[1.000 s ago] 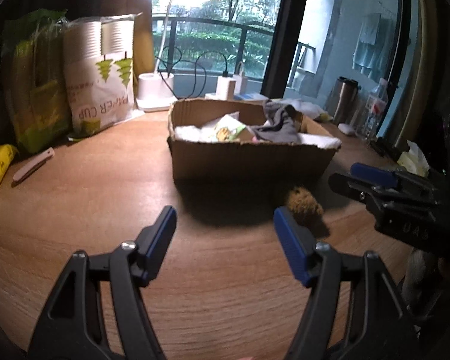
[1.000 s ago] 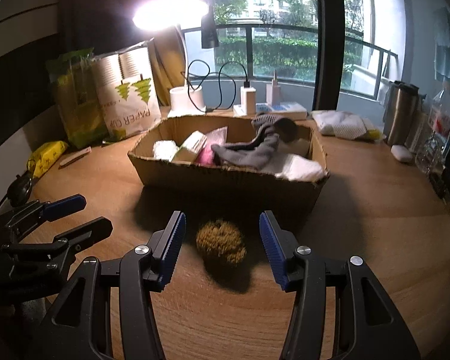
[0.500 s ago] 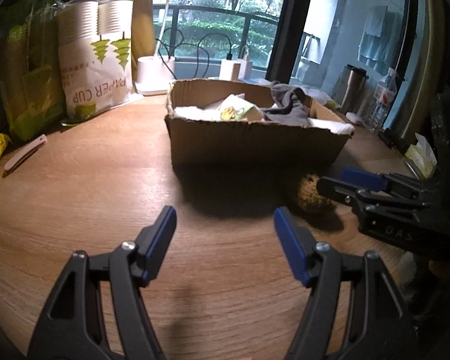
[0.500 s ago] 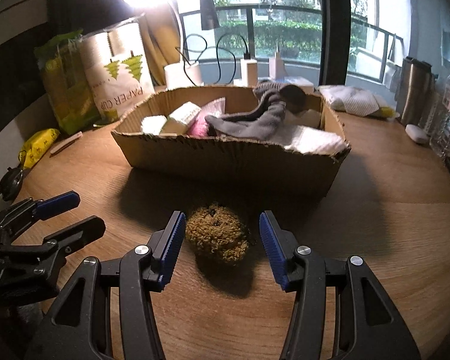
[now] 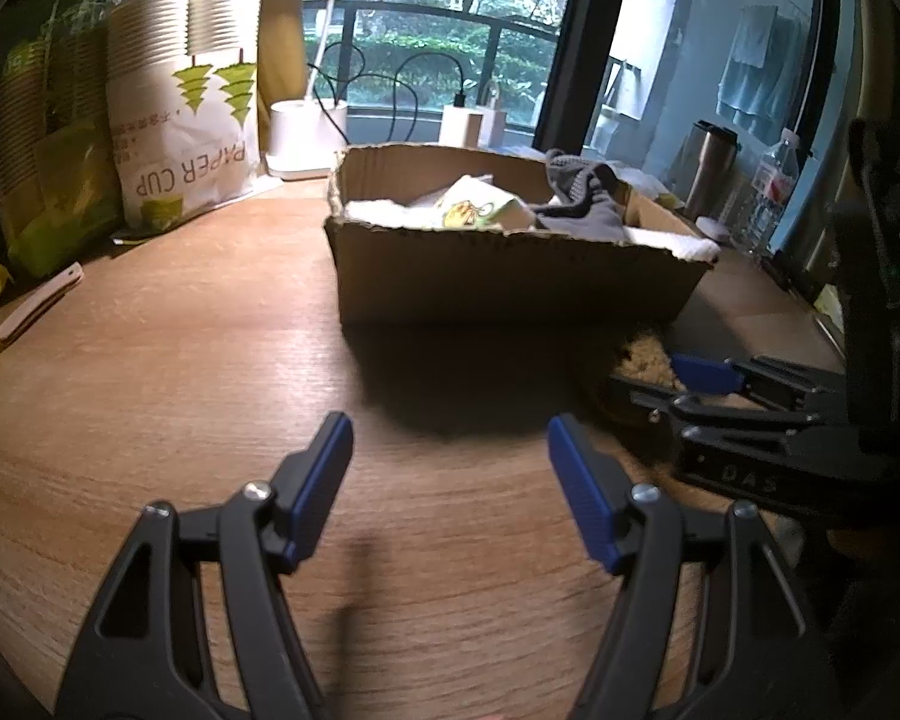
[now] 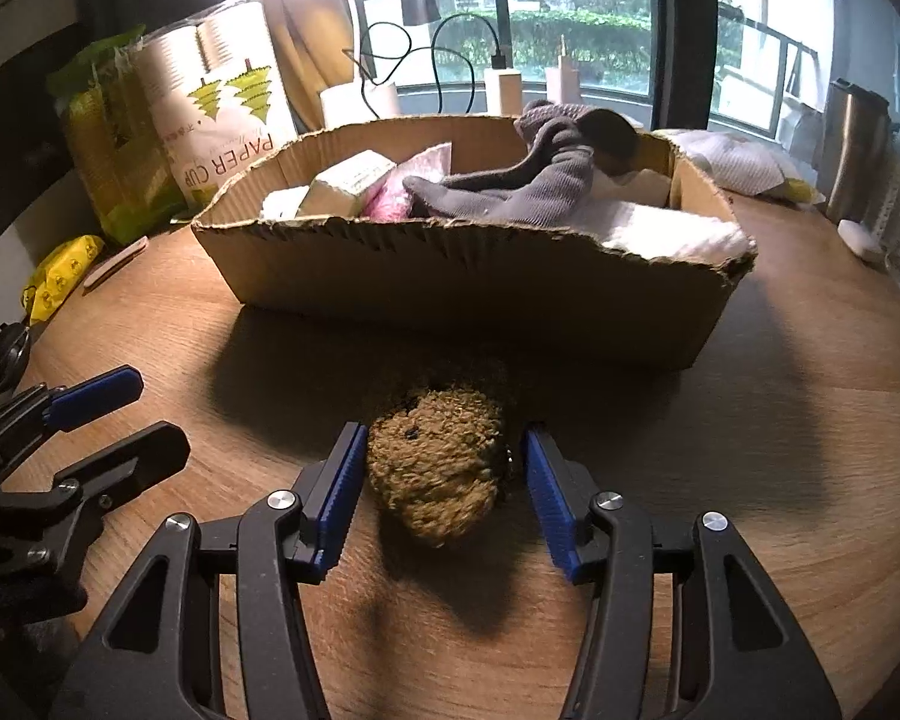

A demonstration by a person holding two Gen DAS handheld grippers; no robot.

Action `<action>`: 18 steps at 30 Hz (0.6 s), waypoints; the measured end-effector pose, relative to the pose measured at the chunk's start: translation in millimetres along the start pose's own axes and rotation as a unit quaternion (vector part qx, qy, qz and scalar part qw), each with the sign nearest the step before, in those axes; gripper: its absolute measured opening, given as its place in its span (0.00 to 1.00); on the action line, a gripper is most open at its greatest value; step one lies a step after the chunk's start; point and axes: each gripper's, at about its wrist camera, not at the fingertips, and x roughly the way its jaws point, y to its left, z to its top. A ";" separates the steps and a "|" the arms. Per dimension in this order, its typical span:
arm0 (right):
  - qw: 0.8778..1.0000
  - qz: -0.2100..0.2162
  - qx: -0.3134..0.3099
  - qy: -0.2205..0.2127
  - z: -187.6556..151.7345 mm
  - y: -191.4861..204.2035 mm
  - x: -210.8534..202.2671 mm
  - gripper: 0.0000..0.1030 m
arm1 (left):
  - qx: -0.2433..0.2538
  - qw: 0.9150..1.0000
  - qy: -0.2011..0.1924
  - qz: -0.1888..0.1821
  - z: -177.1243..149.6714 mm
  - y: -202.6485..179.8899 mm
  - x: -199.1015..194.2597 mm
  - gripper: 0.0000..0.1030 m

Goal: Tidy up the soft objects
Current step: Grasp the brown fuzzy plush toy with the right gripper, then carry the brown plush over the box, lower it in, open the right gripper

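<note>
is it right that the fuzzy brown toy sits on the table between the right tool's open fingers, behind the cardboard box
Not quite: the fuzzy brown toy lies in front of the cardboard box, not behind it. The right wrist view shows it on the table, between the right tool's open fingers.

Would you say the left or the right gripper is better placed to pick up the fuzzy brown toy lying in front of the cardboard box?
Right. The right gripper already straddles the fuzzy brown toy, jaws open; the left gripper hovers over bare table.

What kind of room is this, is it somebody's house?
Probably a home, at a wooden table beside a balcony window. A bag of paper cups, plugged-in chargers and a hanging towel suggest it.
</note>
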 end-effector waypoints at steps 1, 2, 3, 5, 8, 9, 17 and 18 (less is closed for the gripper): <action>1.000 0.000 -0.003 0.004 0.1 1.2 1.9 0.54 | 0.000 1.000 0.000 0.000 -0.2 0.2 -0.3 0.67; 1.000 -0.002 -0.007 0.004 0.3 2.9 2.7 0.54 | 0.000 1.000 -0.001 0.001 -0.1 0.3 -0.7 0.67; 1.000 -0.001 -0.009 0.004 0.5 3.6 2.5 0.53 | -0.001 1.000 -0.001 0.002 -0.1 0.8 -1.0 0.67; 1.000 0.001 -0.011 0.002 0.6 4.5 1.8 0.48 | -0.001 1.000 -0.002 0.003 -0.4 1.4 -1.6 0.67; 1.000 0.003 -0.016 -0.003 -0.2 6.5 -1.5 0.45 | -0.002 1.000 -0.003 0.004 -0.3 1.9 -2.8 0.67; 1.000 0.003 -0.018 -0.004 -0.4 7.0 -2.6 0.44 | -0.002 1.000 -0.003 0.004 -0.1 1.9 -3.3 0.67; 0.999 0.004 -0.024 -0.026 3.4 7.3 -21.6 0.44 | 0.005 1.000 -0.010 0.000 2.0 -3.7 -10.9 0.67; 0.999 0.004 -0.024 -0.029 4.0 7.4 -24.5 0.44 | 0.006 1.000 -0.012 0.000 2.3 -4.4 -12.2 0.67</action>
